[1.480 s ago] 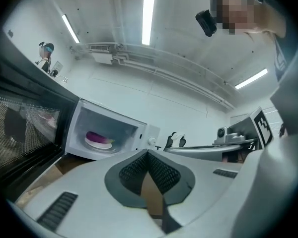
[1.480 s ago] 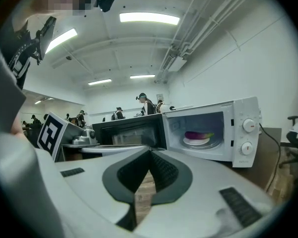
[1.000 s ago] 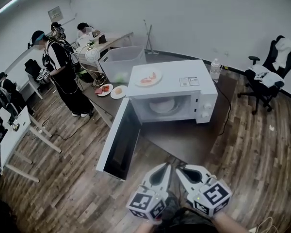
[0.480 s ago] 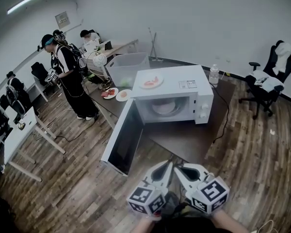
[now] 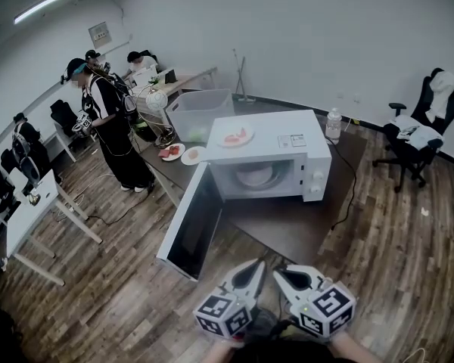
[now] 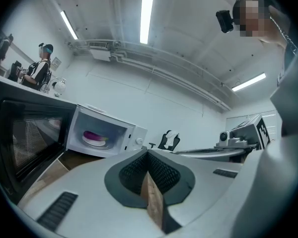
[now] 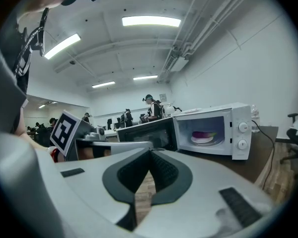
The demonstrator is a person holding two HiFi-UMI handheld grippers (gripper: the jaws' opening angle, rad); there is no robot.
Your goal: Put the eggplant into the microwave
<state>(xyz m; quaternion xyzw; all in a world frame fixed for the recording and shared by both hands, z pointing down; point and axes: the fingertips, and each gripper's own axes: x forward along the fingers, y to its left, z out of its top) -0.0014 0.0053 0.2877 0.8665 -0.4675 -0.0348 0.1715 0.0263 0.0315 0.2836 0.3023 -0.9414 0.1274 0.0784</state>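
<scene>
The white microwave (image 5: 268, 157) stands on a dark table (image 5: 287, 229) with its door (image 5: 191, 224) swung wide open to the left. Inside, the purple eggplant (image 6: 93, 135) lies on a white plate (image 7: 203, 139); in the head view only the plate (image 5: 254, 175) shows. My left gripper (image 5: 258, 264) and right gripper (image 5: 278, 274) hover side by side over the wooden floor, well short of the table and pointing toward the microwave. Both are shut with nothing between the jaws, as the left gripper view (image 6: 148, 152) and right gripper view (image 7: 150, 152) confirm.
A plate of food (image 5: 234, 136) sits on top of the microwave. Two small plates (image 5: 180, 154), a clear plastic bin (image 5: 199, 110) and a water bottle (image 5: 333, 125) stand on the table. A person (image 5: 110, 131) stands at back left, an office chair (image 5: 427, 119) at right.
Both grippers sit slightly lower in the head view and farther from the microwave, still shut. The person at back left has shifted a little.
</scene>
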